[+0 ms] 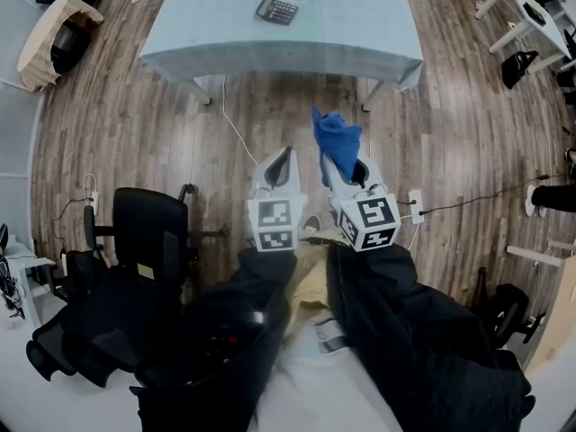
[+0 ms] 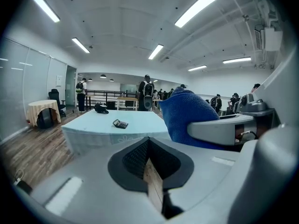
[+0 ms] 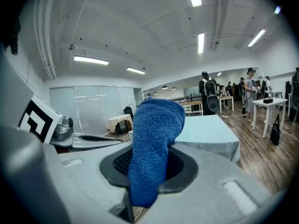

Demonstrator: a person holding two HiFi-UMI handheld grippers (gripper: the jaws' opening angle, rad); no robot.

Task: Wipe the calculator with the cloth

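Right gripper (image 1: 340, 176) is clamping its fingers on the soft, limp cloth (image 1: 336, 140); left gripper (image 1: 284, 162) is holding fingers together, empty. The calculator (image 1: 276, 10), likely light and slide-prone, is lying back from the near edge of the surface (image 1: 360, 34).

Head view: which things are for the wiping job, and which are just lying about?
For the job: dark rectangular calculator; fluffy blue cloth, pinched in the right claw; pale blue table.
Lying about: black office chair; white power strip.
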